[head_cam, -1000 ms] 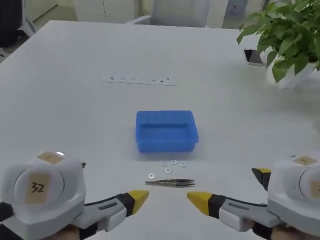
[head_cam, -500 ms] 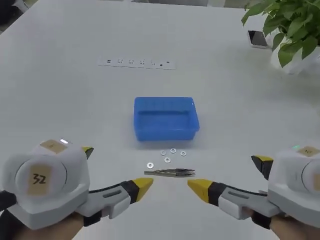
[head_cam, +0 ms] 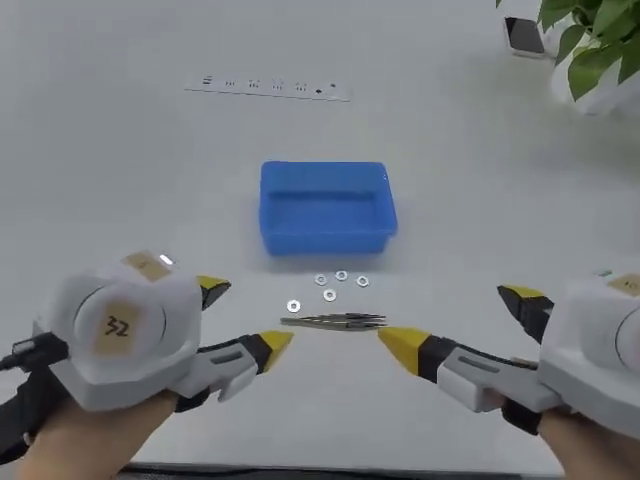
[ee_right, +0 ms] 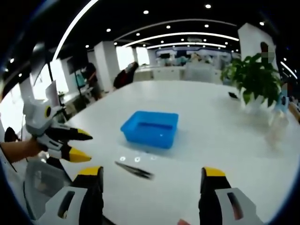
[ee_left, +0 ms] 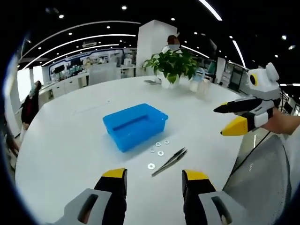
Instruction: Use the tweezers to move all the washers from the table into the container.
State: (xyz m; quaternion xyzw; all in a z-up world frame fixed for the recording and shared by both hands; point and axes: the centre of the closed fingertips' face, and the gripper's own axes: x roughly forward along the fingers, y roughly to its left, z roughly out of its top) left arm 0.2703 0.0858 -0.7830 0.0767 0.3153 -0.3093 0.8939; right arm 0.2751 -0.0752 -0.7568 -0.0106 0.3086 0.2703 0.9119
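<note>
Tweezers (head_cam: 333,321) lie flat on the table (head_cam: 120,180), untouched, just in front of the washers (head_cam: 329,295). I count five washers in a loose cluster, all on the table between the tweezers and the blue container (head_cam: 325,205). The container looks empty.

Change over the last second: mostly the head camera tipping down, so the whole scene slides up the head view. Tweezers, washers and container keep the same layout relative to each other, so nothing has been moved. Both grippers have crept up on the tweezers, with the inner tips now nearly level with them on either side. The left gripper (head_cam: 243,316) has also rolled a bit. My read is that this is the approach only: no pickup yet, no washers moved.

Tweezers' long axis runs left-right across the head view, roughly parallel to the container's near wall. The left end looks thinner, so the tips probably point toward the person's left. It's too small to be sure.

Left gripper: jaws spread wide, nothing between them. Right gripper (head_cam: 459,320): same, jaws apart and empty. They flank the tweezers, left gripper near the left end and right gripper near the right end, neither touching.

Further out there's a power strip (head_cam: 268,87) beyond the container and a potted plant (head_cam: 595,50) at the far right.
</note>
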